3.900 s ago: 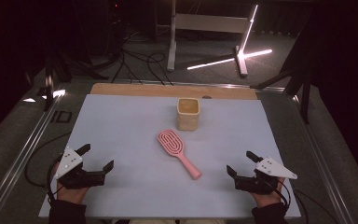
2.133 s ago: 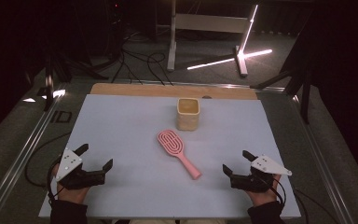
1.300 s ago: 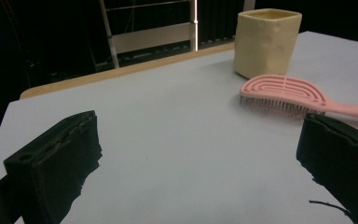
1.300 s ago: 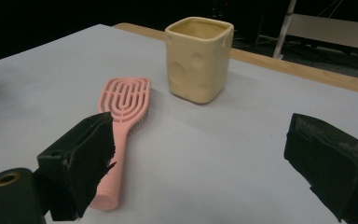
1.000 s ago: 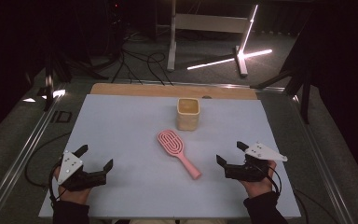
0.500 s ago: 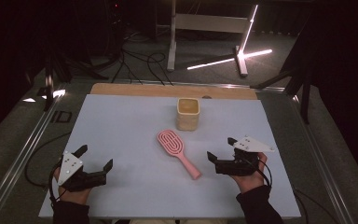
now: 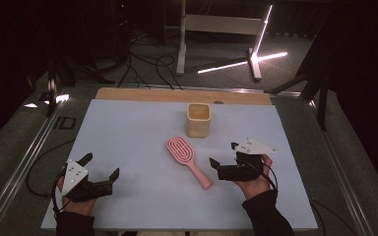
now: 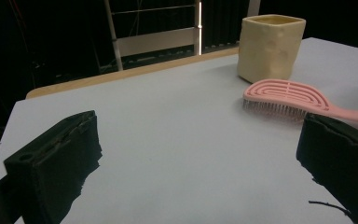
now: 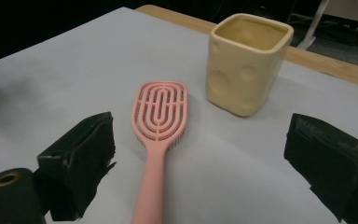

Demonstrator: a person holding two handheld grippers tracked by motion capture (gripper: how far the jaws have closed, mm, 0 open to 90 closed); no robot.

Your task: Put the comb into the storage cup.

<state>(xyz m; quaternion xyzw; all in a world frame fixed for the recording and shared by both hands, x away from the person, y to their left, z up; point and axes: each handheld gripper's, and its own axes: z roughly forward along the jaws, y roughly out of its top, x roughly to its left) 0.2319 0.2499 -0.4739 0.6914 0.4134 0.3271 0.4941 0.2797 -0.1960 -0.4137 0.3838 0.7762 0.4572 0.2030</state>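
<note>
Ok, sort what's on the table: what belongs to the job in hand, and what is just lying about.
In the job:
- pink hairbrush
- right gripper, open, handle lying between its fingers in the right gripper view

Lying about:
- cream cup, upright just beyond the brush head
- left gripper, open, idle at the near left

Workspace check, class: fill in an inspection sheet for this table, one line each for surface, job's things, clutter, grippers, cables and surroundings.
Surface: pale blue-grey table top with a wooden strip along the far edge.
Job's things: pink hairbrush lies flat, bristles down, handle toward the right gripper; cream cup stands upright just beyond the brush head.
Clutter: nothing seen.
Grippers: right gripper open, close to the handle end, not touching; left gripper open, near the front left corner.
Cables: one trails from each gripper; more lie on the floor behind.
Surroundings: dark room, lit tube lights, a metal frame.
</note>
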